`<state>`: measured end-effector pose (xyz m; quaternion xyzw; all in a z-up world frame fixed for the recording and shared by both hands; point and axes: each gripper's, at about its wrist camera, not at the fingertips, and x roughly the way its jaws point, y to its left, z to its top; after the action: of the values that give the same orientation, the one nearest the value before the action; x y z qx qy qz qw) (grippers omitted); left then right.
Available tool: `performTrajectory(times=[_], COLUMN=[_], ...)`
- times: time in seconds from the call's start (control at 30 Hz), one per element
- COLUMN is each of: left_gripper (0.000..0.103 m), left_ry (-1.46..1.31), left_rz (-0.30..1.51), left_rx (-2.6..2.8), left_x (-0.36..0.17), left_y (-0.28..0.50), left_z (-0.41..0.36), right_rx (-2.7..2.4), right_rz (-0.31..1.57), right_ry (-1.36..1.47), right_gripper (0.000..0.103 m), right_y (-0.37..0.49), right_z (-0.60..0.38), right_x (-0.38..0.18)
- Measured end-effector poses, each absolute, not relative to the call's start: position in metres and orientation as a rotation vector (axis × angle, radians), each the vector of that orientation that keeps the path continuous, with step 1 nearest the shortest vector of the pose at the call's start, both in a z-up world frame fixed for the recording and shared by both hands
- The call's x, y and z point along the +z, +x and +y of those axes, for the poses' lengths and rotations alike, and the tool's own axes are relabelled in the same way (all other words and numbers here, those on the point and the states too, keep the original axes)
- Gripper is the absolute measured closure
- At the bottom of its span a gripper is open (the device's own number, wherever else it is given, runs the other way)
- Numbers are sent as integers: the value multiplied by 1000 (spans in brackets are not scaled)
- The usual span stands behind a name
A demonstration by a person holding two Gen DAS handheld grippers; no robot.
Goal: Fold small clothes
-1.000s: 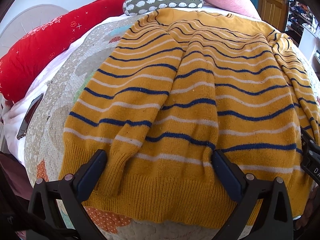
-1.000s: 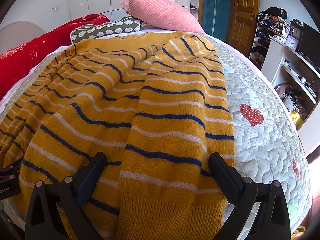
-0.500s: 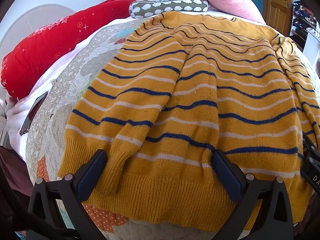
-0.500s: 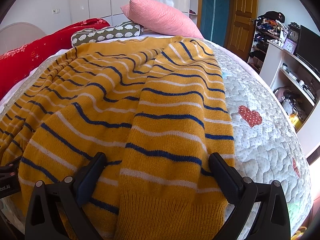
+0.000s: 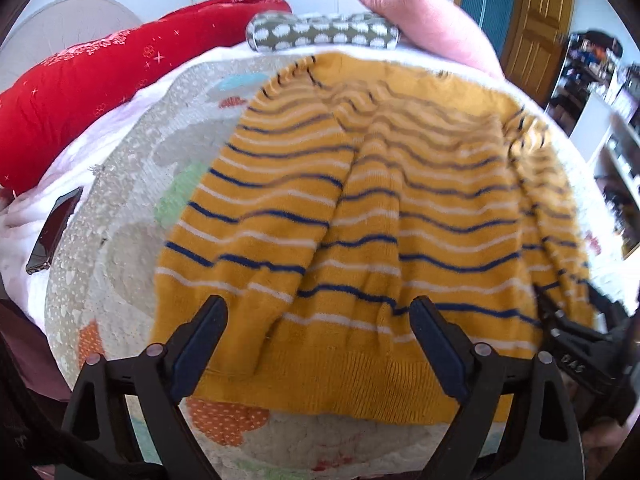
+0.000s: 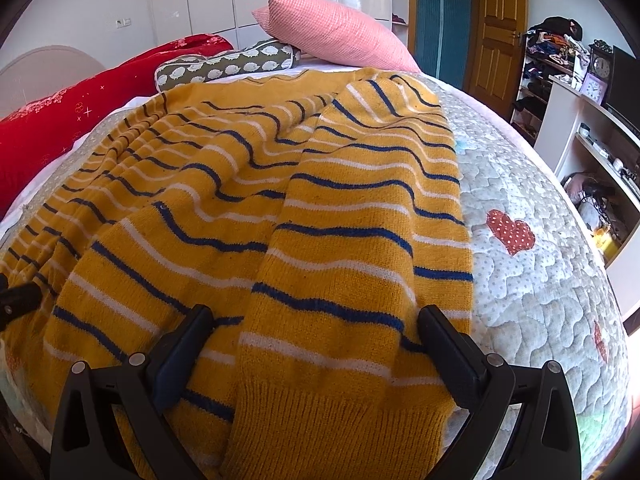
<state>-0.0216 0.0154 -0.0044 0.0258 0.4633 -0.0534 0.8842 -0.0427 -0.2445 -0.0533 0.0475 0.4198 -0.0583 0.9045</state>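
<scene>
A mustard-yellow sweater [image 5: 400, 220] with navy and white stripes lies spread on the quilted bed, both sleeves folded in over the body. My left gripper [image 5: 320, 332] is open, its jaws wide apart just above the ribbed hem near the left sleeve cuff. My right gripper [image 6: 316, 340] is open over the right sleeve [image 6: 360, 280], with the sleeve's cuff between its fingers. The sweater [image 6: 240, 200] fills most of the right wrist view. The right gripper's black body also shows at the right edge of the left wrist view [image 5: 576, 344].
The patchwork quilt [image 6: 540, 300] covers the bed. A red bolster [image 5: 100, 92], a patterned roll pillow [image 5: 320, 34] and a pink pillow [image 6: 336, 36] lie at the head. A dark phone [image 5: 54, 232] rests near the left edge. Shelves and a door stand at the right.
Both grippers have pulled back and risen slightly, so more of the bed shows. The sweater looks a little bunched toward the hem and the left view is motion-blurred.
</scene>
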Motion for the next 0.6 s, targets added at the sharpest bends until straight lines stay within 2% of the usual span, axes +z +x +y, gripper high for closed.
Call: performTrajectory(times=[0.17,0.37,0.43,0.53,0.6], left_gripper=[11,11,11,11,11], left_ry=[29,-35,-95,-193,-226], left_rz=[886,945,982,1030,1031], left_rx=[-79,-62,-80,-107,-126], left_x=[26,10,0,-15,-21], left_y=[-19,5,13,25,29], left_z=[52,101,117,138,145], right_rx=[2,48,46,68,97], right_rz=[883,880,870,868,875], right_ry=[226,449,464,449,407], right_gripper=[1,1,4,19,23], right_y=[-46,-52,-56,-62,-65], right_z=[-268,-305,-307,-297,-281], right_x=[-44,-25,-19,-11,-6])
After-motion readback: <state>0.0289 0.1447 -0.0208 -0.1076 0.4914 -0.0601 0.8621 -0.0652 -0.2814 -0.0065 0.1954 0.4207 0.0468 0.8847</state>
